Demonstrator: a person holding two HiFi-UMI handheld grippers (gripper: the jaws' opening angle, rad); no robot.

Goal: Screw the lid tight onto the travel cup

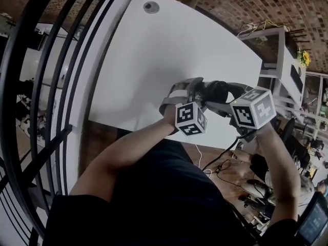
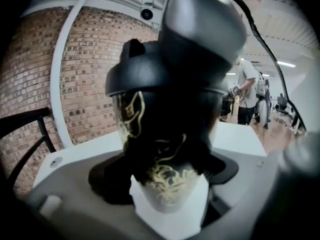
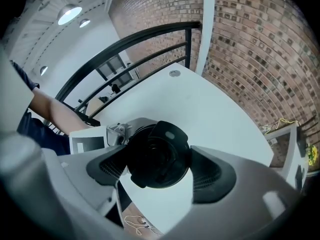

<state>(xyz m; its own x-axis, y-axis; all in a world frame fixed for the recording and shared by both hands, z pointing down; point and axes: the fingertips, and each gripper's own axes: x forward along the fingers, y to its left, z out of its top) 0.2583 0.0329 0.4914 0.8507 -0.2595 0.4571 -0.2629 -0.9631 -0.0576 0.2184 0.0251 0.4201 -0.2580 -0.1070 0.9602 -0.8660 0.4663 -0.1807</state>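
The travel cup (image 2: pixel 165 149), black with a gold pattern, stands upright between my left gripper's (image 2: pixel 165 176) pads, which press on its lower body. Its black lid (image 2: pixel 150 74) sits on top. My right gripper (image 2: pixel 205 29) comes down on that lid from above. In the right gripper view the round lid (image 3: pixel 157 156) fills the gap of my right gripper (image 3: pixel 160 168), with both dark pads (image 3: pixel 212 174) against its rim. In the head view the cup (image 1: pixel 215 92) hangs over the near edge of the white table (image 1: pixel 169 45), between the left gripper (image 1: pixel 197 90) and the right gripper (image 1: pixel 228 97).
A black railing (image 1: pixel 46 86) runs along the table's left side. A round grommet (image 1: pixel 151 6) sits near the table's far end. A white shelf unit (image 1: pixel 279 50) stands at the right, and cables (image 1: pixel 215 163) lie on the floor below. People (image 2: pixel 247 91) stand far off.
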